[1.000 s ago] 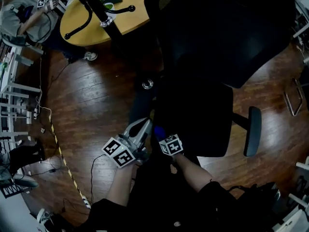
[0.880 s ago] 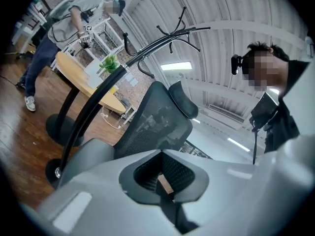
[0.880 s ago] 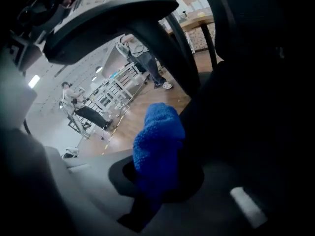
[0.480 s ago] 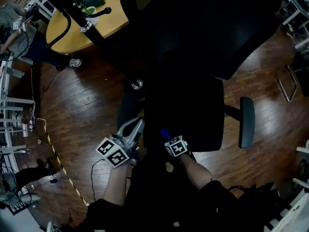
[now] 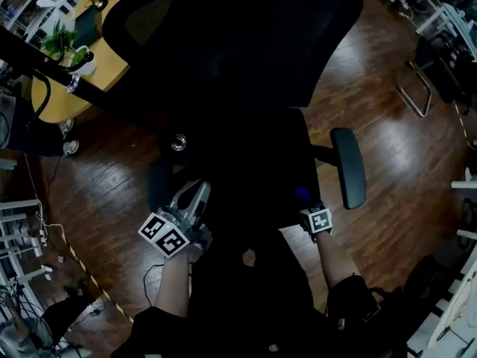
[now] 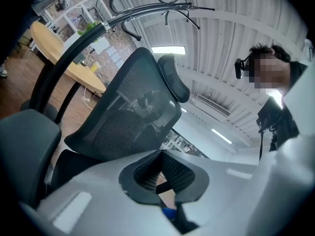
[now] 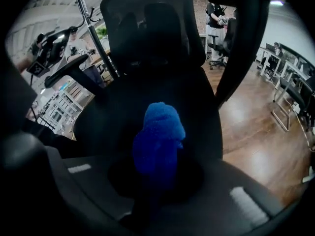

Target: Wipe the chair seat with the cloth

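Ahead of the right claw (image 7: pixel 157 149) and its clamped cloth (image 7: pixel 158 132), the chair seat (image 7: pixel 147 90) lies bare up to the backrest (image 7: pixel 147 28), which walls off the far side. The right armrest (image 7: pixel 241 43) rises close on its right. Just left of the closed left claw (image 5: pixel 197 192) stands the left armrest (image 5: pixel 158 189).

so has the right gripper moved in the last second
Yes. In the head view the right gripper, shut on the blue cloth, has slid rightward along the front of the chair seat, toward the right armrest.
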The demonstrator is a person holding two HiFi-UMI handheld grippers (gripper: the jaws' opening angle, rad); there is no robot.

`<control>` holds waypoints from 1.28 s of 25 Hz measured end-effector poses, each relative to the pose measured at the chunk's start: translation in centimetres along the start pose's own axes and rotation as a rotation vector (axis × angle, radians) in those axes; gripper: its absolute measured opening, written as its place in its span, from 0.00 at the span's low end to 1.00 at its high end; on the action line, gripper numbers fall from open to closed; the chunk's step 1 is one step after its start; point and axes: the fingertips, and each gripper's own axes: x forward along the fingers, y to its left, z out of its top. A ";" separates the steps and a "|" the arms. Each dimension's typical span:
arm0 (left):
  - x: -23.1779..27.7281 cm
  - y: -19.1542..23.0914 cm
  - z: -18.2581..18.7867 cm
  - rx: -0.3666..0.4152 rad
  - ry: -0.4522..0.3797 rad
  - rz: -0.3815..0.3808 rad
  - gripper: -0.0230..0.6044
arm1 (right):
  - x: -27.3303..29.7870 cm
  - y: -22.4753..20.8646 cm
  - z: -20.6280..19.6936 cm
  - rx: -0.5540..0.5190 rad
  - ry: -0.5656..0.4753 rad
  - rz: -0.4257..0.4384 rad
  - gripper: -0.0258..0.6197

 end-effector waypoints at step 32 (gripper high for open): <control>-6.6 5.3 4.8 -0.112 -0.193 0.077 0.02 | 19.7 22.9 32.6 -0.313 -0.179 0.229 0.09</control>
